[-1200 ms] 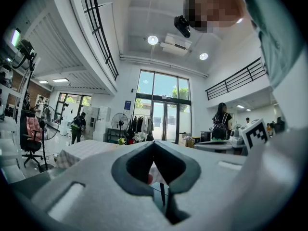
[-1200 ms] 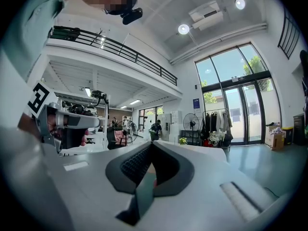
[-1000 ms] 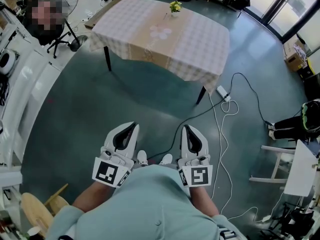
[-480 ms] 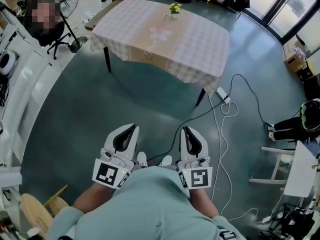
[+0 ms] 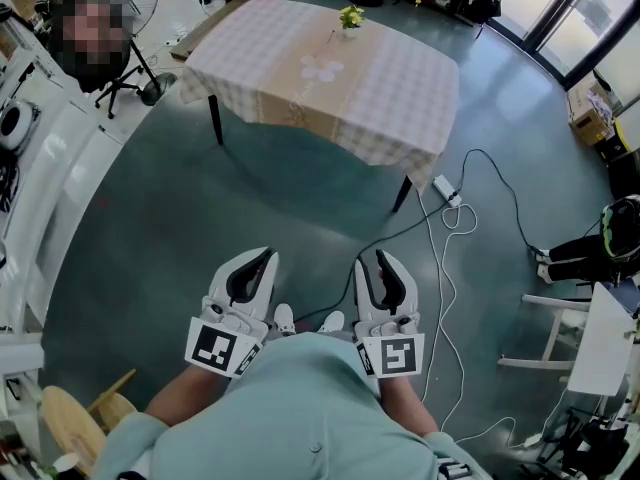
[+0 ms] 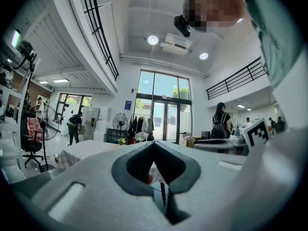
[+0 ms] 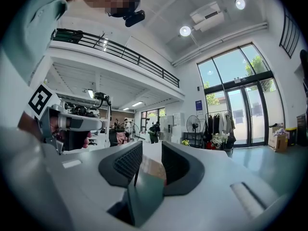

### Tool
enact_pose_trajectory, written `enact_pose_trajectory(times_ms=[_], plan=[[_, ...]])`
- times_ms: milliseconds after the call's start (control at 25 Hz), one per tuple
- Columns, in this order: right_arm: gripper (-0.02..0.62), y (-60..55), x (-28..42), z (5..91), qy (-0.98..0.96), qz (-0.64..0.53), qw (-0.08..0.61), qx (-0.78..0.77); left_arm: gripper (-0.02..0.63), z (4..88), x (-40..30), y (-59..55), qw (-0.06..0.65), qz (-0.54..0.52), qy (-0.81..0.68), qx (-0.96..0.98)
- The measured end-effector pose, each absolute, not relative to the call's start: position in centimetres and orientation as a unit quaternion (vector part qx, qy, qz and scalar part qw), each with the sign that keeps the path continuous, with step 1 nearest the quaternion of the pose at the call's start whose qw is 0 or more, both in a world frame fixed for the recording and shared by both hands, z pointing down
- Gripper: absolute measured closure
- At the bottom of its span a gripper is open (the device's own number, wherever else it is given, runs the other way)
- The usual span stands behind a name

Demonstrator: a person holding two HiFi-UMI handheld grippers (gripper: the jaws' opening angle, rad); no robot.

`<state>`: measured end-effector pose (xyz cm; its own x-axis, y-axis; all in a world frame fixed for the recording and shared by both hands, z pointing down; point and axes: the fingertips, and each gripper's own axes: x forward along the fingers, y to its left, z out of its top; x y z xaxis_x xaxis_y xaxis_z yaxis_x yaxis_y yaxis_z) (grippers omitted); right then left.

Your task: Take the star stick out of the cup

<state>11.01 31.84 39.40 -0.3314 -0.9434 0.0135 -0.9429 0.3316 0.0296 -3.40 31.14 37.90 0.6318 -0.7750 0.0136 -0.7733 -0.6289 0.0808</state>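
I am holding my left white gripper [image 5: 260, 256] well short of the table draped in a pale checked cloth [image 5: 400, 88], jaws pressed together on nothing. My right white gripper [image 5: 373, 259] is hovering beside it, equally far from the table; its jaws have just been opening and are standing spread and empty. The yellow-topped star stick [image 5: 349, 12] is standing in the small cup [image 5: 348, 27] near the table's far edge. White cables [image 5: 441, 268] are trailing across the floor by the table's near right corner.
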Motion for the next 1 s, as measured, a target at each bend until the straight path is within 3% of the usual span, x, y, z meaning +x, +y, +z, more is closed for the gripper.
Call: enact_pose_trajectory(times_ms=[440, 1000], plan=[[0.402, 31.6, 11.2, 39.3, -0.817, -0.005, 0.012, 0.577, 0.601, 37.8, -3.2, 31.2, 0.04, -0.011, -0.43, 0.902], [0.399, 32.1, 12.3, 38.9, -0.816, -0.006, 0.009, 0.578, 0.601, 37.4, -2.5, 32.0, 0.036, -0.012, -0.438, 0.898]])
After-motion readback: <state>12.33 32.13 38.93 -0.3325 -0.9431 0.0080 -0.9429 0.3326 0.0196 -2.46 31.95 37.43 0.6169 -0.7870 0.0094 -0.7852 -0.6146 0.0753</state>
